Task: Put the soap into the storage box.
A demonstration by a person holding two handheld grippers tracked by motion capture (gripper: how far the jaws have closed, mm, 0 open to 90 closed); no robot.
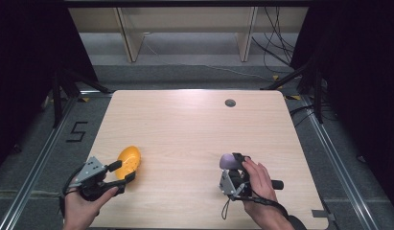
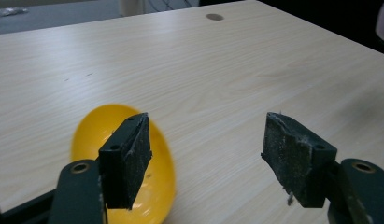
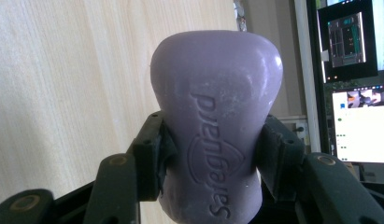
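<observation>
Purple soap, a bar (image 3: 215, 121) with "Safeguard" pressed into it, sits pinched between the two black jaws of my right gripper (image 1: 234, 165). The jaws squeeze its narrow middle from both sides. In the high view the bar (image 1: 227, 160) is just a small purple lump in front of my right hand (image 1: 257, 182), near the front right part of the light wood worktop (image 1: 194, 124). The right gripper view lets me read the word on the soap and see computer screens (image 3: 351, 79) past the worktop edge.

My left gripper (image 1: 122, 171) is spread wide and holds nothing. A yellow bowl-shaped dish (image 1: 129, 161) lies on the worktop at the front left. In the high view one jaw sits over the dish. In the left gripper view the dish (image 2: 157, 177) looks hollow and I see nothing in it, though one jaw hides part of it. The other jaw is over bare wood. A small dark round hole (image 1: 230, 102) marks the far side of the worktop.
</observation>
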